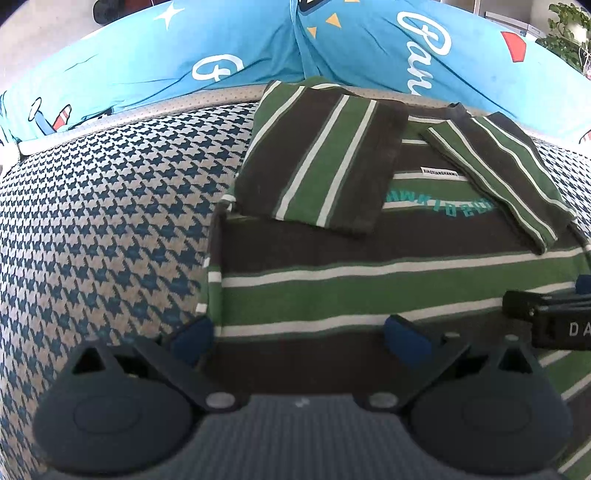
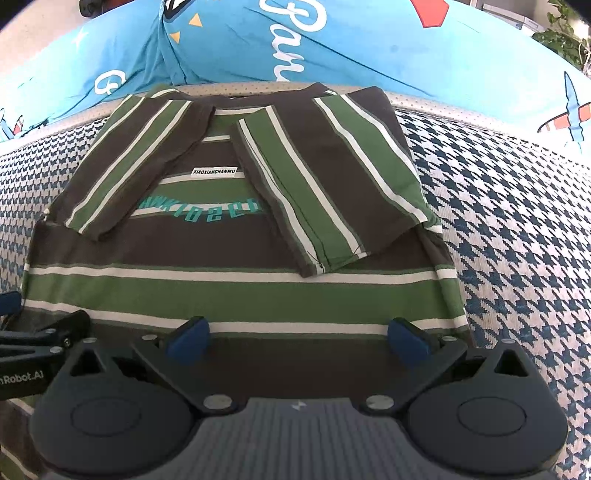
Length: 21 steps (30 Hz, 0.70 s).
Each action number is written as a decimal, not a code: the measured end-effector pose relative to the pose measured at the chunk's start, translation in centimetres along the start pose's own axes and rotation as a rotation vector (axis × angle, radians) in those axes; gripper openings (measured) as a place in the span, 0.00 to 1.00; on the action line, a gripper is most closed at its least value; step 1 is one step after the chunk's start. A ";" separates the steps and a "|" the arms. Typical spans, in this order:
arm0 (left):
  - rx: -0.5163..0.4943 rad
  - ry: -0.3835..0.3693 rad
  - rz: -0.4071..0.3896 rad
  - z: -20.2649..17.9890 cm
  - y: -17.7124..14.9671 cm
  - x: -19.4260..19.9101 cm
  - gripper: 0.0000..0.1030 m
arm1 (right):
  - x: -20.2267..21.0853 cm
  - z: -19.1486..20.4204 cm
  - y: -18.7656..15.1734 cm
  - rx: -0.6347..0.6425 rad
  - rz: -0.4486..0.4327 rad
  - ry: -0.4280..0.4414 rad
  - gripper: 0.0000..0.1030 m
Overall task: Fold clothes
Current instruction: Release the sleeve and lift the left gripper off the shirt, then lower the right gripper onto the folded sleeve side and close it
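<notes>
A brown, green and white striped shirt (image 1: 369, 288) (image 2: 240, 288) lies flat on the houndstooth bed cover, both sleeves folded in over its chest, with a white label and teal lettering showing between them. My left gripper (image 1: 299, 338) hovers open over the shirt's near left part, its left pad at the shirt's left edge. My right gripper (image 2: 297, 338) stands open over the near right part of the shirt. Neither holds cloth. Each gripper's black body shows at the side edge of the other's view.
The blue and grey houndstooth cover (image 1: 110, 221) (image 2: 517, 240) spreads to both sides of the shirt. Bright blue printed pillows (image 1: 221, 48) (image 2: 369, 40) lie along the far edge behind the collar. A green plant (image 1: 569, 33) stands at the far right.
</notes>
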<state>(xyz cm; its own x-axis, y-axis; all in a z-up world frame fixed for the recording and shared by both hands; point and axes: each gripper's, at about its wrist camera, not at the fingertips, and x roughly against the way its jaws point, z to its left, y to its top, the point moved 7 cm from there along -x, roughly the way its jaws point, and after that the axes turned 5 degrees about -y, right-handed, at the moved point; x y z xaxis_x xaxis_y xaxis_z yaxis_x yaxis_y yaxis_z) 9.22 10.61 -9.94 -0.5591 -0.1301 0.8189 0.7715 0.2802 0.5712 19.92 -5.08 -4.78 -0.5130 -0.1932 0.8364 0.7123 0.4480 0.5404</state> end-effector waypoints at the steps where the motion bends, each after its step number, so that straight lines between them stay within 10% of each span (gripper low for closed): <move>1: -0.001 0.000 0.000 0.0 0.0 0.0 1.00 | 0.0 0.0 0.0 0.005 -0.001 0.004 1.00; 21: 0.006 -0.002 -0.007 0.0 -0.2 0.0 1.00 | 1.9 -5.2 3.3 -0.102 -0.123 0.112 1.00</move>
<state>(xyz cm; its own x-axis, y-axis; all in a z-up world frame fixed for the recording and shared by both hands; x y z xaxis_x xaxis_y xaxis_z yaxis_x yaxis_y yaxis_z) 9.02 10.58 -10.07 -0.5647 -0.1302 0.8150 0.7660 0.2848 0.5763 23.79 -8.51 -0.98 -0.5464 -0.3397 0.7655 0.6956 0.3249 0.6407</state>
